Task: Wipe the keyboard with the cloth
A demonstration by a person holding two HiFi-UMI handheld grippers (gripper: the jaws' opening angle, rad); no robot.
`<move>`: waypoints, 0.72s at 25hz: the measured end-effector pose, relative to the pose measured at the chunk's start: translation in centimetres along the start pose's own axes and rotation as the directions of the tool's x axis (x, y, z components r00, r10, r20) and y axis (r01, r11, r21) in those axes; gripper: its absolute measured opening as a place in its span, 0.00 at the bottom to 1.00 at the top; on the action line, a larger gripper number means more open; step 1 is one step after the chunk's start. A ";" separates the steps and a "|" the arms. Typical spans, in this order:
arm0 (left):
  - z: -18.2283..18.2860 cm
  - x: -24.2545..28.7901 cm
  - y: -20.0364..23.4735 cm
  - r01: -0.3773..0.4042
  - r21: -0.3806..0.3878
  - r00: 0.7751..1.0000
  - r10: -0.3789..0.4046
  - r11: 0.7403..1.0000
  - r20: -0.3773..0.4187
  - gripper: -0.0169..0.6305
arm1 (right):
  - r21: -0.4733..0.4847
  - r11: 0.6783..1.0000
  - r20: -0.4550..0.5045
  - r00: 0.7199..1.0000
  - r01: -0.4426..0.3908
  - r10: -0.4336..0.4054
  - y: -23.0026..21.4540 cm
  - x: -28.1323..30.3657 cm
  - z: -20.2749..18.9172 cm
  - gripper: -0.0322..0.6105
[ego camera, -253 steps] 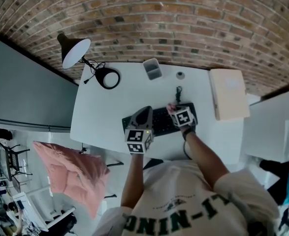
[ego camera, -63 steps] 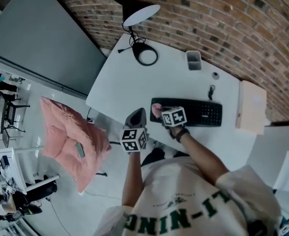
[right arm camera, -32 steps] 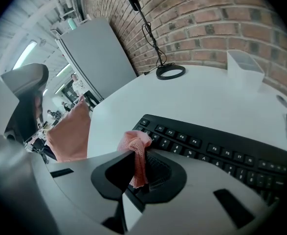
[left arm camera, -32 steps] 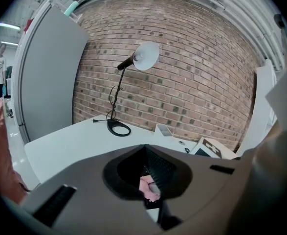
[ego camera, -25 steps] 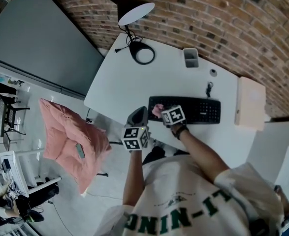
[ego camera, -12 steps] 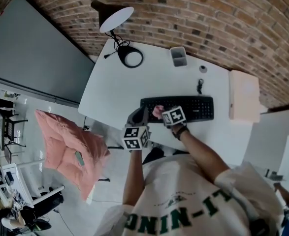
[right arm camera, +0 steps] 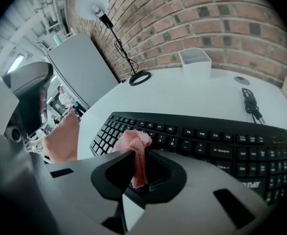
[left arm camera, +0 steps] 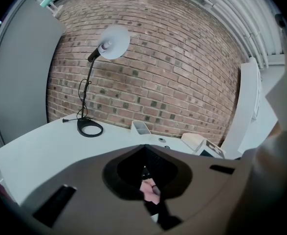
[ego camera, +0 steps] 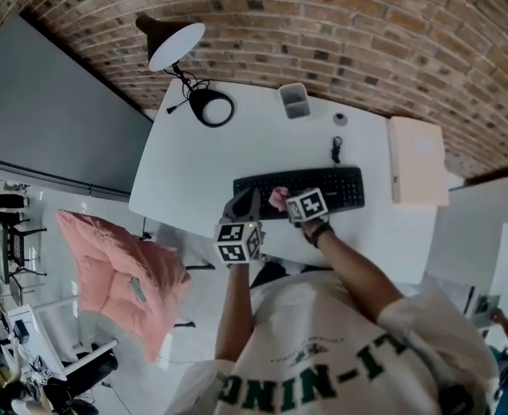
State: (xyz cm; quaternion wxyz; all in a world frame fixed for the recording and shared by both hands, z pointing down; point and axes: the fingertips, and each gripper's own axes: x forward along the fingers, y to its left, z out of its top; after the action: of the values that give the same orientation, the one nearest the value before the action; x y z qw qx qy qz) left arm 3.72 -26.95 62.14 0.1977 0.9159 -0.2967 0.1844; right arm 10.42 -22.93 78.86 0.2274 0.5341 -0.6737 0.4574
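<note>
Head view shows the black keyboard [ego camera: 323, 188] lying with its long axis across the white desk [ego camera: 193, 171], left to right from where you stand, its right end tipped slightly toward the brick wall. Your right gripper [ego camera: 281, 201] has its jaws closed on the pink cloth [ego camera: 276, 199]. The bunched cloth sticks out ahead of the jaws and rests on the keys of the keyboard's left part, in from the left end. In the right gripper view a fold of the cloth [right arm camera: 133, 146] hangs down between the jaws over the key rows [right arm camera: 207, 136]. Your left gripper [ego camera: 247, 202] sits beside the keyboard's near left corner, jaws together and holding nothing. Ten seconds ago the cloth was on the keyboard's right part. It now sits toward the left.
</note>
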 end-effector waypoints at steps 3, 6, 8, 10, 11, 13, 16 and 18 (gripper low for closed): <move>0.0 0.5 -0.9 0.016 0.008 1.000 -0.016 1.000 -0.007 0.02 | 0.010 1.000 0.014 1.000 0.016 -0.016 -1.1 -0.5 -0.3 0.10; 0.2 1.0 -1.7 0.029 0.013 1.000 -0.029 0.999 -0.008 0.02 | 0.032 0.999 0.021 1.000 -0.005 0.004 -1.2 -1.3 -0.4 0.10; 0.3 1.4 -2.2 0.035 0.018 0.999 -0.035 0.999 -0.006 0.02 | 0.051 0.998 0.034 0.999 -0.027 0.026 -0.9 -2.1 -0.2 0.10; 0.3 1.8 -2.9 0.044 0.023 0.999 -0.044 0.999 -0.007 0.02 | 0.057 0.998 0.021 1.000 0.013 -0.014 -2.5 -2.5 -0.9 0.10; 0.3 2.0 -3.2 0.049 0.026 0.999 -0.049 0.998 -0.008 0.02 | 0.054 0.997 0.011 0.999 0.047 -0.048 -3.8 -2.5 -1.5 0.10; 0.3 2.4 -3.9 0.061 0.031 0.998 -0.060 0.998 -0.012 0.02 | 0.059 0.995 0.013 0.997 0.075 -0.076 -5.3 -2.7 -2.1 0.10; 0.1 3.0 -4.9 0.078 0.035 0.997 -0.078 0.996 -0.019 0.02 | 0.072 0.993 0.028 0.995 0.093 -0.095 -6.5 -3.4 -2.3 0.10; 0.1 3.4 -5.6 0.087 0.037 0.996 -0.087 0.995 -0.022 0.02 | 0.084 0.993 0.031 0.995 0.087 -0.090 -6.9 -3.8 -2.6 0.10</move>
State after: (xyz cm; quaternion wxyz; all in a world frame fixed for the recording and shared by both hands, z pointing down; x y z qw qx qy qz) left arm 9.73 -24.44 62.19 0.1910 0.9296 -0.2509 0.1908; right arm 17.62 -18.81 79.64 0.2133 0.5802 -0.6337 0.4651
